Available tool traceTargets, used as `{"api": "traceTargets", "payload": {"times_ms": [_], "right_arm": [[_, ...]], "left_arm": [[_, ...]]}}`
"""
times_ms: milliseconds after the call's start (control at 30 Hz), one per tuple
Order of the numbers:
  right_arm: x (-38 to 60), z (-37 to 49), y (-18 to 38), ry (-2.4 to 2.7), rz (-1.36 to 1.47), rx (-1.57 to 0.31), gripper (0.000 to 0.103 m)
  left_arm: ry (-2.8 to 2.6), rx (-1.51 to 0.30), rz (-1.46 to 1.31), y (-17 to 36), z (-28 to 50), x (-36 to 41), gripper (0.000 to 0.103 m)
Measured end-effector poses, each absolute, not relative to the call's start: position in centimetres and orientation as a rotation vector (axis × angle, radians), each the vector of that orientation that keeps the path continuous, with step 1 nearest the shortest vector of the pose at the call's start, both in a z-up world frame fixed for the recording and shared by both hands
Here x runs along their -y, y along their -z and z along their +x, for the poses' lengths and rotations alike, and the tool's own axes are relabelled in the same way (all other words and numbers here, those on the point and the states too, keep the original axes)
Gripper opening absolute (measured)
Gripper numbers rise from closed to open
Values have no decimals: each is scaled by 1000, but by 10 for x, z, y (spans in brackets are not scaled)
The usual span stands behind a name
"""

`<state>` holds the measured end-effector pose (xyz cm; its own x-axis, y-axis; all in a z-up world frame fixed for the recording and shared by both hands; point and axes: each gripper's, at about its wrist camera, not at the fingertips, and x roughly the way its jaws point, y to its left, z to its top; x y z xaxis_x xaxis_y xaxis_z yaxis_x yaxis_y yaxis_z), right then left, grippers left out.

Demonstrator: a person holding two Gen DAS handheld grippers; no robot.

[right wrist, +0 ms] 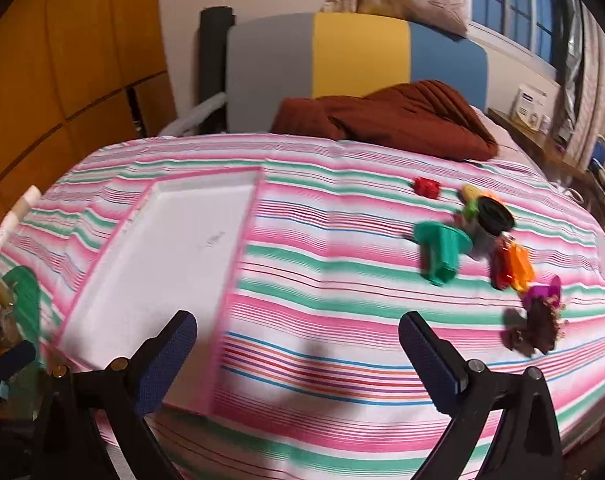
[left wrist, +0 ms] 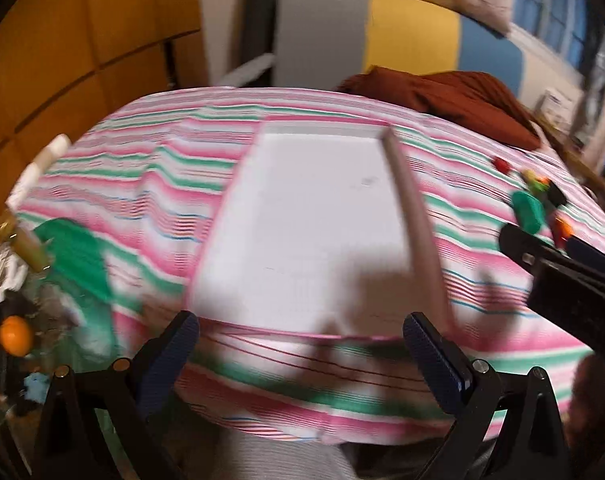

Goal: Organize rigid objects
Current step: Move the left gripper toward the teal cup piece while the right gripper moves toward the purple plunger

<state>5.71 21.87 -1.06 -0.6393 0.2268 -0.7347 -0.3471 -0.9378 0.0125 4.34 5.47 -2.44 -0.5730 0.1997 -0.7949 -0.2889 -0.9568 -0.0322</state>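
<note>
A white tray with a pink rim (left wrist: 406, 196) (right wrist: 238, 248) lies empty on the striped bedspread (right wrist: 342, 300). A cluster of small toys sits to its right: a red block (right wrist: 426, 187), a teal plastic piece (right wrist: 442, 252) (left wrist: 528, 210), a black-lidded tub (right wrist: 492, 218), an orange piece (right wrist: 518, 266) and a purple-and-brown toy (right wrist: 538, 320). My left gripper (left wrist: 302, 360) is open over the tray's near edge, holding nothing. My right gripper (right wrist: 298, 360) is open near the bed's front, left of the toys, and shows as a black arm (left wrist: 562, 276) in the left wrist view.
A rust-brown blanket (right wrist: 390, 120) is bunched at the head of the bed, before a grey, yellow and blue headboard (right wrist: 354, 52). Wooden panels (right wrist: 62, 60) stand on the left. Clutter with a green item (left wrist: 78, 256) and an orange ball (left wrist: 16, 336) sits off the bed's left edge.
</note>
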Motion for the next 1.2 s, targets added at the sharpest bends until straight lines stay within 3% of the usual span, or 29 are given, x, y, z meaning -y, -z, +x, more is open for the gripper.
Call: {"api": "traceTargets", "payload": {"times_ms": [367,667,900,1200], "right_arm": [[-320,85,9,-2410,-1093,-328,95],[-442,92,-19,-2270,-936,-383,89],[-504,123,6,-2156,-972,-565,81],[-529,138,45,-2000,-1190,-774,77]], "left_arm": [[-2313,-158,-1229,26,68,-108,103],[-2315,-309,-1168,22,84,-137,103],[-2251,-319,-1180,26,83,-149,103],[-2213,-356,-1154,26,83,-176,103]]}}
